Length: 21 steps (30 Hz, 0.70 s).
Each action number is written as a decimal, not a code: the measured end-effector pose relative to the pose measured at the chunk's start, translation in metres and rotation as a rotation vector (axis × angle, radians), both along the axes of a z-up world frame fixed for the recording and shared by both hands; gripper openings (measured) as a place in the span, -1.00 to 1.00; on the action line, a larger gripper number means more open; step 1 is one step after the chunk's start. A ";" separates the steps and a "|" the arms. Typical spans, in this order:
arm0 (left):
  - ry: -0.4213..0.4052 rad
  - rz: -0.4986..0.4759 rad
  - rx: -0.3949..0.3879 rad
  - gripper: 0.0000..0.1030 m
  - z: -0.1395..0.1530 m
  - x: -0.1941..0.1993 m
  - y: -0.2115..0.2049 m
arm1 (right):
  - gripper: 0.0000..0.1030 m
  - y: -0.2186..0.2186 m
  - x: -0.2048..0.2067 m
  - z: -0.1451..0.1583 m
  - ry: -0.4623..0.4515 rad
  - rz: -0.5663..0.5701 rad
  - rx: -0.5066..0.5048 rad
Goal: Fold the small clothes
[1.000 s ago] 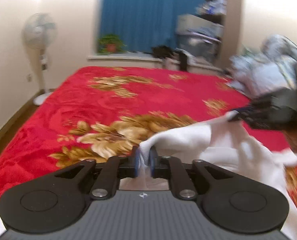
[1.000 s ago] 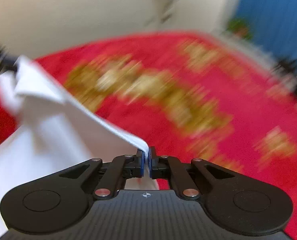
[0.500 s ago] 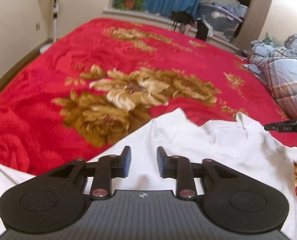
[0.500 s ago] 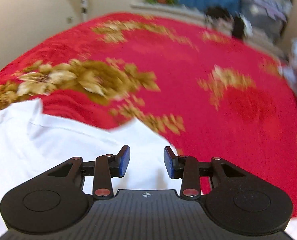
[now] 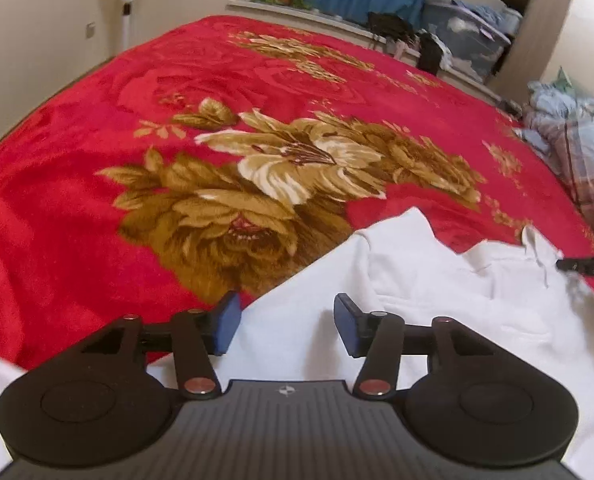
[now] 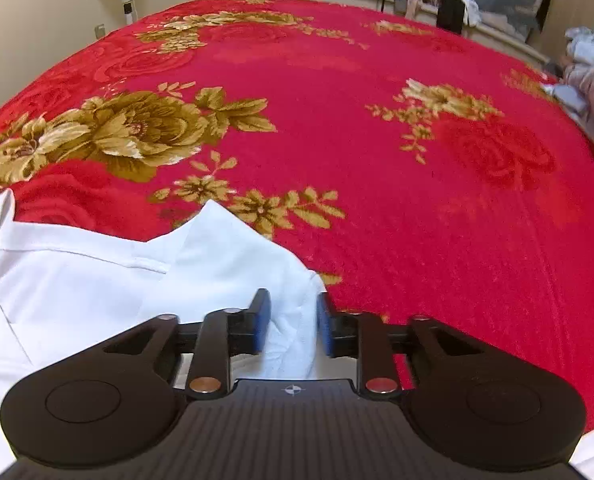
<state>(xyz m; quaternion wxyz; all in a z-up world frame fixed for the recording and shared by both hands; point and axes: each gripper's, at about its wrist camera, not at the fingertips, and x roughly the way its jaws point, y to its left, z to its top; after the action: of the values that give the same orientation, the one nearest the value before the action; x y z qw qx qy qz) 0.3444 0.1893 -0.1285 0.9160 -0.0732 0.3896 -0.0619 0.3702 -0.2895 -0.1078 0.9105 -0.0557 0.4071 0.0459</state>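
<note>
Red flowered bed blanket (image 5: 177, 92) carries the white shirt (image 5: 437, 292), lying flat near its front edge. My left claw (image 5: 285, 326) and right claw (image 6: 291, 326), pinching cloth a second ago, stand open. Fabric seems soft and light; I would grip the hems, probably.
</note>
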 end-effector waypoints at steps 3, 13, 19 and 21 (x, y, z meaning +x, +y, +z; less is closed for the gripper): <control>-0.020 -0.056 0.095 -0.93 -0.002 0.003 -0.011 | -0.76 -0.005 -0.001 0.001 -0.012 0.011 0.020; -0.072 0.033 0.189 -0.89 0.020 -0.001 -0.022 | -0.76 -0.008 0.000 0.003 -0.077 -0.057 0.006; -0.117 -0.145 -0.018 -0.69 0.045 -0.044 -0.032 | -0.70 -0.023 -0.060 0.030 -0.175 -0.062 0.131; -0.012 -0.220 -0.042 -0.53 0.026 -0.048 -0.037 | -0.67 -0.025 -0.086 0.026 -0.136 -0.014 0.175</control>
<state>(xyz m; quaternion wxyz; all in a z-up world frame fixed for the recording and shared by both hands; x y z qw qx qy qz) 0.2963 0.1518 -0.1024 0.9043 -0.0488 0.3884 -0.1704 0.2845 -0.3150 -0.0813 0.9378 0.0237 0.3391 0.0711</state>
